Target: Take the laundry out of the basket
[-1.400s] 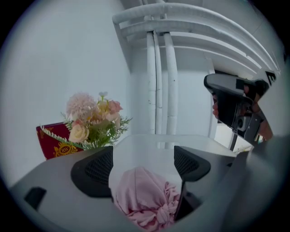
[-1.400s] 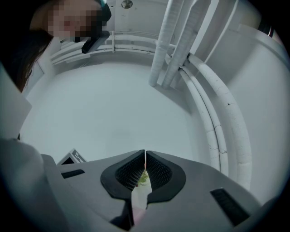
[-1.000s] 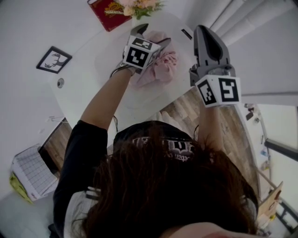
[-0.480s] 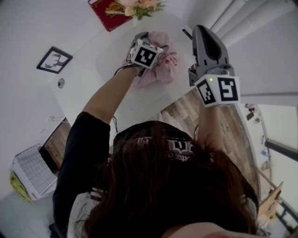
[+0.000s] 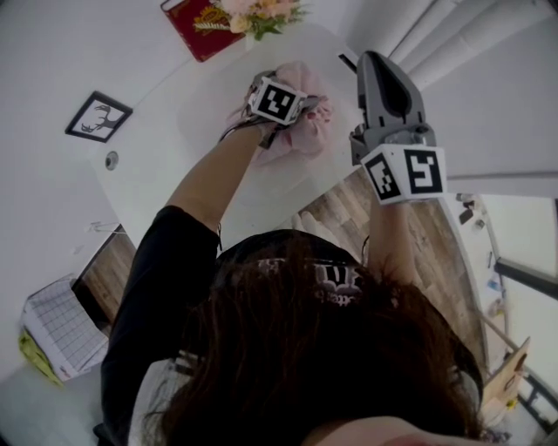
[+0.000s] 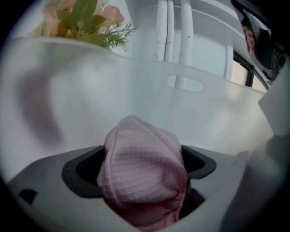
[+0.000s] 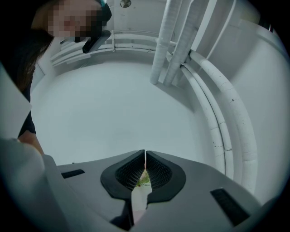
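Note:
A pink ribbed cloth (image 5: pixel 318 122) lies bunched in the translucent white laundry basket (image 5: pixel 200 104). My left gripper (image 5: pixel 292 87) reaches down into the basket onto that cloth. In the left gripper view the jaws are opening wide and a hump of the pink cloth (image 6: pixel 142 158) bulges up between the two dark pads (image 6: pixel 81 174), with the basket wall (image 6: pixel 136 90) and its handle slot (image 6: pixel 185 84) behind. My right gripper (image 5: pixel 384 57) is held up to the right of the basket, beside its rim. Its jaws (image 7: pixel 145 156) are shut with nothing between them.
Pink flowers (image 5: pixel 257 13) and a red item (image 5: pixel 196 26) stand beyond the basket. A framed deer picture (image 5: pixel 93 116) lies at the left. A gridded notebook (image 5: pixel 61 327) sits low left. White pipes (image 7: pixel 176 41) run along the wall ahead of the right gripper.
My left gripper has moved farther out and down into the basket, onto the pink cloth. The right gripper has barely shifted.

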A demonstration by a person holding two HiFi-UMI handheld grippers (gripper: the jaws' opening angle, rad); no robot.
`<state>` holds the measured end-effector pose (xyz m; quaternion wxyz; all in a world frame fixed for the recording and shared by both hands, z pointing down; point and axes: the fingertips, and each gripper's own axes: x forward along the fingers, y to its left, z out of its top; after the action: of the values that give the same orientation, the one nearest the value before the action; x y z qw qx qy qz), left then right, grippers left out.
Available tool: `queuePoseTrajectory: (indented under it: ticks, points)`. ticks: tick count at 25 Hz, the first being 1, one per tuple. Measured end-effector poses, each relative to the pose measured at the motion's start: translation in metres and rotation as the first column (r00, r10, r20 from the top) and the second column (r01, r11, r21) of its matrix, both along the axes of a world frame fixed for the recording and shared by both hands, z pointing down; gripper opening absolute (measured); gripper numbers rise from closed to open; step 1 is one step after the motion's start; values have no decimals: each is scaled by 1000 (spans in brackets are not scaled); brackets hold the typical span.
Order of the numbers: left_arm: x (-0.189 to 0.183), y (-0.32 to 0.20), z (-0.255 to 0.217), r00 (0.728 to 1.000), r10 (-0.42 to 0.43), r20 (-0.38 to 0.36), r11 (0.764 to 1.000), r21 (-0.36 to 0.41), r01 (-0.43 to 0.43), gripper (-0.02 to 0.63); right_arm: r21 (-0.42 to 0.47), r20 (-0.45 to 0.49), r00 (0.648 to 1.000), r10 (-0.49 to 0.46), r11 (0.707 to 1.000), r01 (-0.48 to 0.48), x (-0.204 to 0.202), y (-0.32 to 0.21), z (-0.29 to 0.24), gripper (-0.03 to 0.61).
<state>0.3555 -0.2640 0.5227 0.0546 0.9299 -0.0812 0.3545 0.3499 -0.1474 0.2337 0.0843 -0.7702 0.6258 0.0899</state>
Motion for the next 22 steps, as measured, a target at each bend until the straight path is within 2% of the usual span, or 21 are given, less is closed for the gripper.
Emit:
queuePoseTrajectory:
  ticks: [8, 12, 18, 22]
  points:
    - [-1, -2, 14, 999, -7, 44, 998, -62, 10, 498, -2, 10, 1000, 12, 1000, -12, 5, 3, 4, 29]
    - [-2, 3, 17, 997, 16, 71, 998, -69, -11, 379, -3, 11, 1000, 10, 1000, -10, 5, 3, 5, 29]
    - [1, 19, 17, 990, 110, 85, 993, -52, -106, 181, -9, 14, 1000, 17, 1000, -17, 7, 3, 7, 29]
    - [2, 23, 17, 985, 144, 91, 989, -31, -142, 129, -13, 18, 1000, 20, 1000, -19, 7, 3, 11, 29]
